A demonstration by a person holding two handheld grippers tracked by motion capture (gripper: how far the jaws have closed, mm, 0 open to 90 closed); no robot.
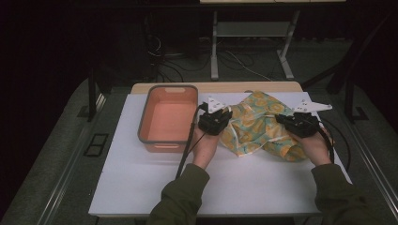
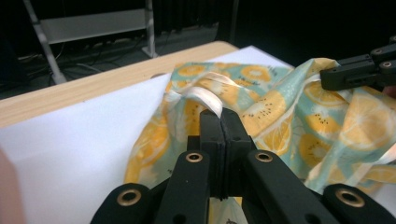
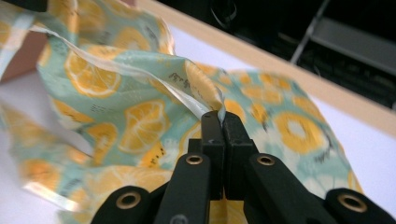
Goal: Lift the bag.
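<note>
1. Overhead: citrus-print cloth (image 1: pixel 260 126) bunched on the white table (image 1: pixel 141 187), right of the orange tub (image 1: pixel 168 119). Left gripper (image 1: pixel 224 114) and right gripper (image 1: pixel 281 118) each at a cloth edge.
2. Left gripper view: jaws clamped together on the cloth's pale hem (image 2: pixel 208 98).
3. Right gripper view: jaws pinched on a raised cloth edge (image 3: pixel 205 105).

both forearms reach forward over the table, sleeves dark green. the left gripper (image 1: pixel 224 114) has its jaws pressed together; the right gripper (image 1: pixel 281 118) also, held apart from it.
</note>
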